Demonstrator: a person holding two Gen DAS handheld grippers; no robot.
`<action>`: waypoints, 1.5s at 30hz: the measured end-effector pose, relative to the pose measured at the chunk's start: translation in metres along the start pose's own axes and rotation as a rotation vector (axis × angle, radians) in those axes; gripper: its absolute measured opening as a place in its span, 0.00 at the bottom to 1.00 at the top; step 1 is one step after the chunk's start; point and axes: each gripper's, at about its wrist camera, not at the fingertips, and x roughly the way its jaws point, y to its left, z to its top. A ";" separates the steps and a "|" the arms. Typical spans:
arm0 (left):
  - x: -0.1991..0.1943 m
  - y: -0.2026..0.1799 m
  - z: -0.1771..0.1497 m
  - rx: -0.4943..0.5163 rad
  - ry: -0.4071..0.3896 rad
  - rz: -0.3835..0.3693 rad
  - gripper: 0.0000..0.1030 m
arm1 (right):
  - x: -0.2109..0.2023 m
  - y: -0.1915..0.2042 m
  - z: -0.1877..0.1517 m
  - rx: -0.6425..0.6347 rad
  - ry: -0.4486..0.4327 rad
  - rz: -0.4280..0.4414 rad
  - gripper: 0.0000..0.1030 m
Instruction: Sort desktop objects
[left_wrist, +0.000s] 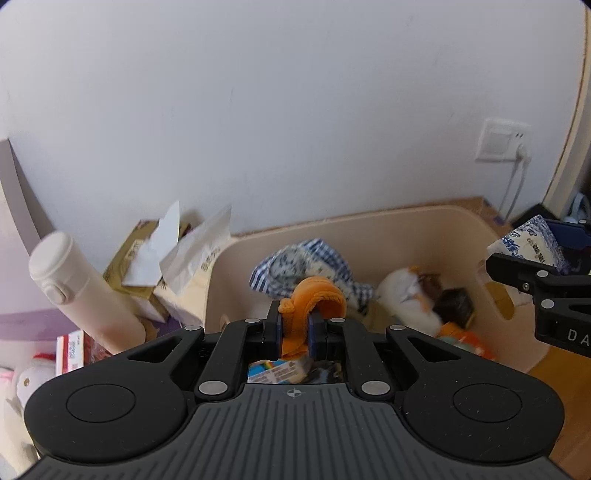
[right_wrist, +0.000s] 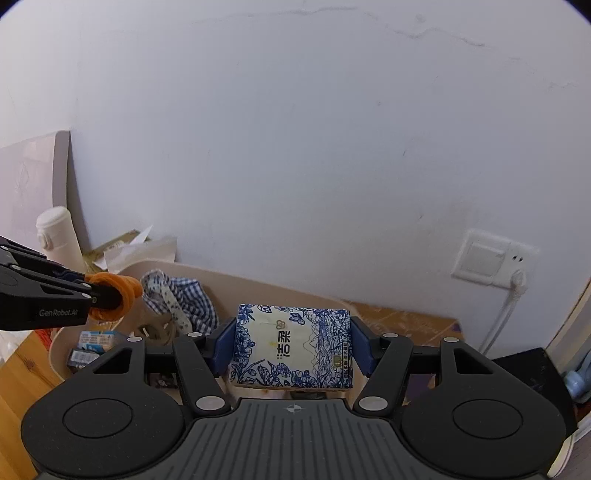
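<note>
Both loads hang over the beige bin (left_wrist: 406, 225): left tongs (left_wrist: 294, 328) clamp an orange fabric loop (left_wrist: 317, 295), right tongs (right_wrist: 293, 347) grip a tissue pack (right_wrist: 291, 343). Next, likely release each inside.

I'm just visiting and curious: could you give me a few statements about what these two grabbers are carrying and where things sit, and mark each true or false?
1. The left gripper pinches an orange fabric item. True.
2. The right gripper is empty. False: it clamps a blue-flowered tissue pack.
3. A checked cloth lies in the beige bin. True.
4. The white bottle stands inside the bin. False: it is outside, left of it.
</note>
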 end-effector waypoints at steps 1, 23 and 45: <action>0.005 0.001 -0.001 -0.006 0.016 0.003 0.12 | 0.007 0.000 0.000 0.001 0.010 0.003 0.59; 0.036 0.009 -0.006 -0.033 0.127 0.021 0.67 | 0.054 0.010 -0.015 -0.005 0.201 0.043 0.83; -0.007 0.002 0.004 -0.090 0.077 -0.032 0.72 | 0.003 -0.014 -0.002 0.086 0.188 0.045 1.00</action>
